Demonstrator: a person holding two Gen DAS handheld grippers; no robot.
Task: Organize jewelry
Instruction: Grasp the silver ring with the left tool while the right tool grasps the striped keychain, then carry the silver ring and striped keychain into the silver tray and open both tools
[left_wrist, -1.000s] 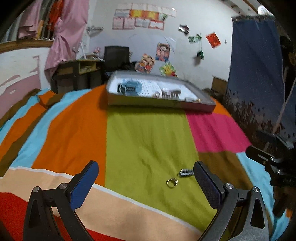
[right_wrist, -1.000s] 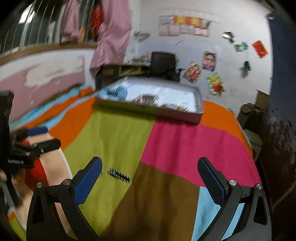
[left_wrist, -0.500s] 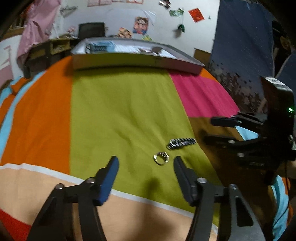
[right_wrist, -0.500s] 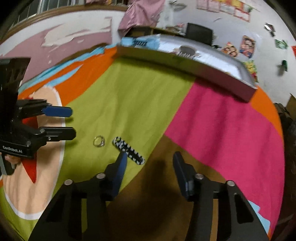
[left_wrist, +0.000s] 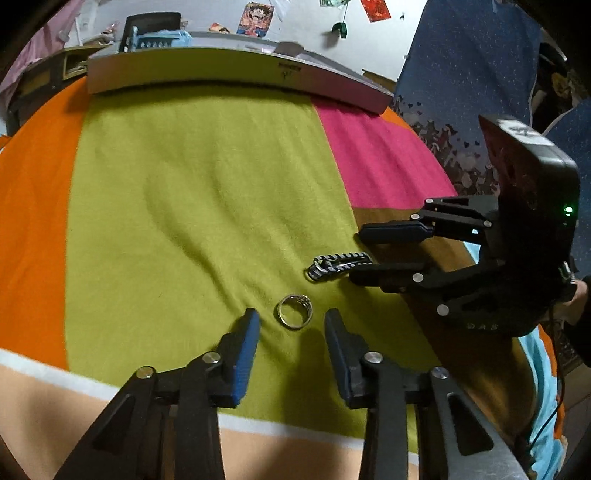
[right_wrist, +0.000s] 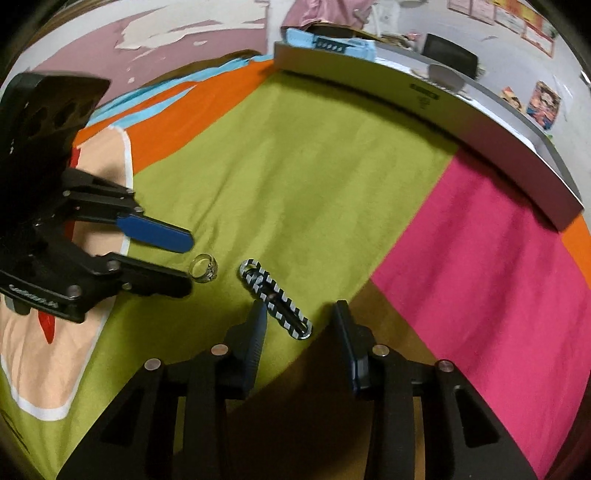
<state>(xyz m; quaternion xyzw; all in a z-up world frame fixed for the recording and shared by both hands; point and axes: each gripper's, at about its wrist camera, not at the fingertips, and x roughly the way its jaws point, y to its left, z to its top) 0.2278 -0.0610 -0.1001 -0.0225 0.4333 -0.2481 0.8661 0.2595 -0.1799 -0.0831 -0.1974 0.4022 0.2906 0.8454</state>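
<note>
Between the parted fingers of the left gripper (left_wrist: 291, 325), touching neither, a silver ring (left_wrist: 294, 316) is lying on the green patch of the bedspread (left_wrist: 184, 206), while the right gripper (right_wrist: 299, 321) is straddling a black-and-white striped clip (right_wrist: 275, 297) with its fingers likewise apart, gripping nothing.

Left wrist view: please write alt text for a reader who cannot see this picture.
The open left gripper hangs low over a colourful blanket, its fingers on either side of a silver ring. Just beyond, the open right gripper reaches in from the right, its tips beside a black-and-white striped clip. A grey tray lies at the far edge.
</note>
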